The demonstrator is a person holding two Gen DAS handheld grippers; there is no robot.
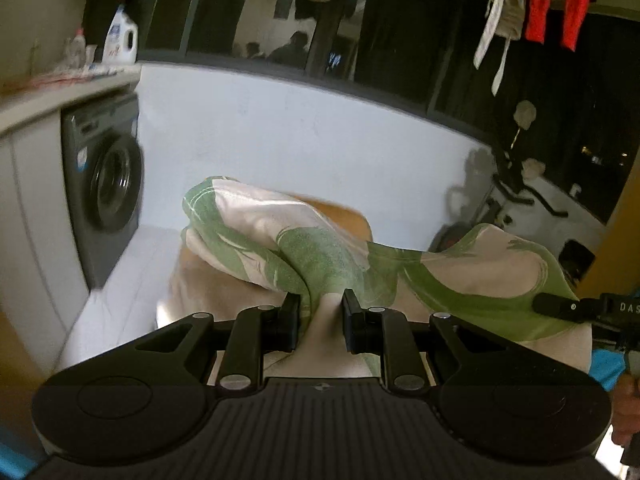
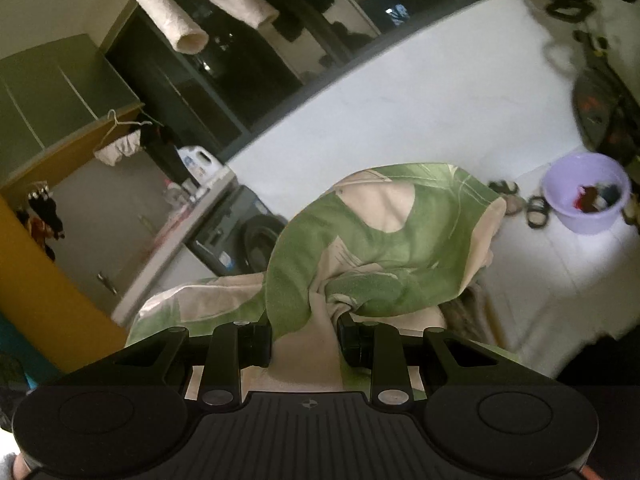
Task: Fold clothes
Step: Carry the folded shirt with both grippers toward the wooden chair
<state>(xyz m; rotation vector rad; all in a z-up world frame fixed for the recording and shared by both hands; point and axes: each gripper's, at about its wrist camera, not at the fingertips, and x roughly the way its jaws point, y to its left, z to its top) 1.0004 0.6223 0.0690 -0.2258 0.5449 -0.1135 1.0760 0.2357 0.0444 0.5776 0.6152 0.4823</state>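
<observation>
Laundry room at night, seen from two wrist cameras under dim light. In the left wrist view a white tiled floor (image 1: 304, 136) fills the middle, with dark windows (image 1: 256, 12) curving across the top and clothes hanging above them, among them a red garment (image 1: 556, 4) at upper right. A grey front-loading washing machine (image 1: 106, 184) sits built into a counter at the left edge, and a white detergent jug (image 1: 120, 36) stands on that counter at upper left. In the right wrist view the room tilts; a lilac plastic bucket (image 2: 586, 198) holding small items stands on the floor at the right edge, with dark sandals (image 2: 520, 200) just beside it, and a pale sleeve (image 2: 168, 12) hangs at upper left. The cloth (image 1: 304, 248) is a soft fabric of cream ground with broad leaf-green swirls, bunched and twisted into ropey folds, lying in the lower centre of both views over a tan surface that is barely visible. The left gripper (image 1: 320, 312) has its fingers closed on a gathered twist of the cloth. The right gripper (image 2: 306, 332) likewise pinches a bunched fold between its fingers, the fabric ballooning up above them. The right gripper's black tip also enters the left wrist view at the right edge, touching the cloth's green border.
</observation>
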